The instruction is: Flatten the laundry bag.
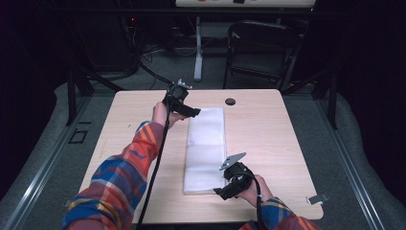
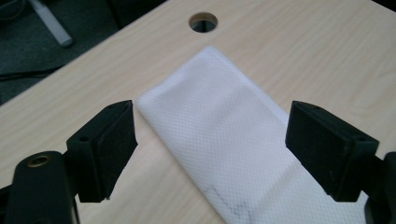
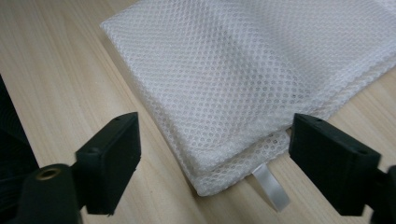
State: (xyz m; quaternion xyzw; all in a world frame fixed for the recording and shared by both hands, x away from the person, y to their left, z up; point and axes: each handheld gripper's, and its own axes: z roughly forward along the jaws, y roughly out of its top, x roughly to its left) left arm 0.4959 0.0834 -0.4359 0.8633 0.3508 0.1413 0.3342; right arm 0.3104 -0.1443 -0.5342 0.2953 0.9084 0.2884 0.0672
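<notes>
Pale wood-grain table [image 1: 268,129], folded white mesh cloth [image 1: 206,148], perhaps a bag, between wide-open, empty left gripper [image 1: 195,113] and right gripper [image 1: 221,193].

Lab or recording studio: dark curtained surround, desk [image 1: 268,124] on grey carpet, metal frame posts, cables, folding chair [image 1: 261,48] behind.

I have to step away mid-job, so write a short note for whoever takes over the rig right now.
Left gripper: jaws open, holding nothing, at the far end of the white mesh fabric bag.
Right gripper: jaws open, holding nothing, at the bag's near corner by its white ribbon tab.
Bag: folded into a long narrow strip, flat along the middle of the light wooden table, layers stacked evenly.
Done: lengthwise fold laid down and let go.
Left: probably another fold, end to end, if a smaller packet is wanted; regrip both ends first.
</notes>
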